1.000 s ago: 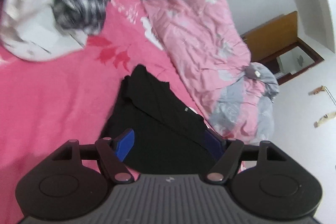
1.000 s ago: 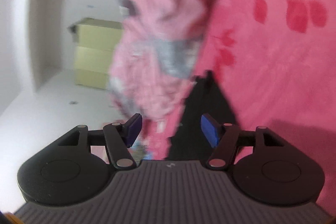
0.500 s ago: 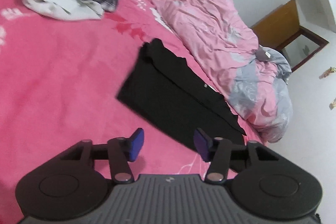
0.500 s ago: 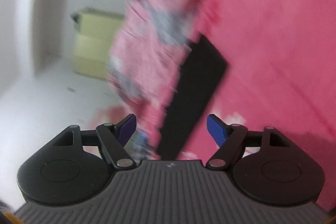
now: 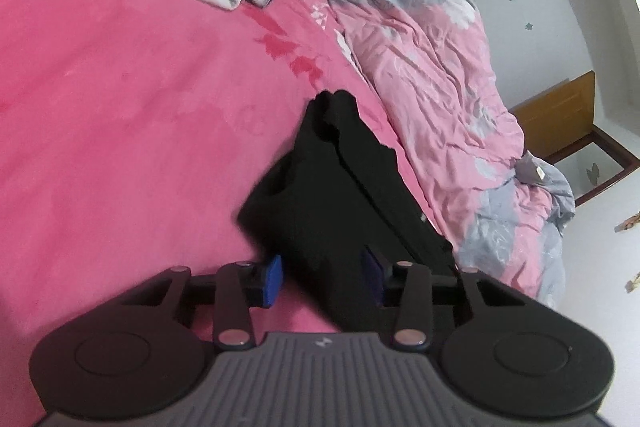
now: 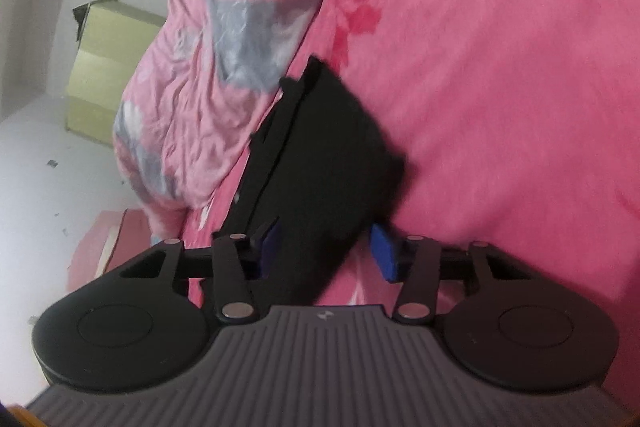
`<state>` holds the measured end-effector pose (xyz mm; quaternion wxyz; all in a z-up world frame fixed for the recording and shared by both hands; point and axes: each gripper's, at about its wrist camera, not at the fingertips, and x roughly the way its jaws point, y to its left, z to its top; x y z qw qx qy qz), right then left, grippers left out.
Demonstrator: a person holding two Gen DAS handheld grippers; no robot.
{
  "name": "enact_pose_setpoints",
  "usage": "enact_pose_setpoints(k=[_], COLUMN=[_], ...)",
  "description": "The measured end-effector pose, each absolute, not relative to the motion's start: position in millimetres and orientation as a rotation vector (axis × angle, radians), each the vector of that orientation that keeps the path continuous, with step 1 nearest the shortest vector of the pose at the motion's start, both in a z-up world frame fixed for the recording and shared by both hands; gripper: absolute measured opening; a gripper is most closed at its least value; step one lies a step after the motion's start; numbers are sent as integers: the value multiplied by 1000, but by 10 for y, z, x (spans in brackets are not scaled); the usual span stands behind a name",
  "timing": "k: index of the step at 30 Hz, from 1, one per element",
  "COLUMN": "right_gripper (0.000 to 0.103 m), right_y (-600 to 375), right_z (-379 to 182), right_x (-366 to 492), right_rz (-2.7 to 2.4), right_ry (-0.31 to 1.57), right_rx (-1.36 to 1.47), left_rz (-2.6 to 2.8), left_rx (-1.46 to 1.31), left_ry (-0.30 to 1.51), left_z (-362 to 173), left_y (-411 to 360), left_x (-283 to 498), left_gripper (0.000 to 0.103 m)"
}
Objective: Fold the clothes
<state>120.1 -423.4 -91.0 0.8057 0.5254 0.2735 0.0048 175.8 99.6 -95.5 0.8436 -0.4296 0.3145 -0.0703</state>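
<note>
- black garment (image 5: 340,195) lies between the closing jaws of left gripper (image 5: 322,277) and right gripper (image 6: 326,249); pads' contact unclear.
- its long axis runs away from each gripper.

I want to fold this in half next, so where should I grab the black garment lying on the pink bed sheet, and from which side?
Take the folded black fabric garment at the two corners of its near short edge, coming in low from that end. It lies flat as a long strip on the pink fleece bed sheet, the crumpled pink-and-grey quilt crowding one long side. Both jaws are closing with that edge between them.
</note>
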Motion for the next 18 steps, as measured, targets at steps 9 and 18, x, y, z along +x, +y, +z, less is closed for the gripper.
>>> enact_pose_setpoints(k=[9, 18], right_gripper=[11, 3], right_y=[-4329, -4371], right_z=[-1051, -940], right_x=[1468, 1336], right_rz=[-98, -70], right_ry=[523, 469], right_rx=[1153, 1192], left_rz=[-33, -29], left_rx=[-786, -819], left_ry=[623, 614], left_z=[-937, -761], left_y=[826, 920], left_x=[1847, 1728], left_gripper=[9, 3])
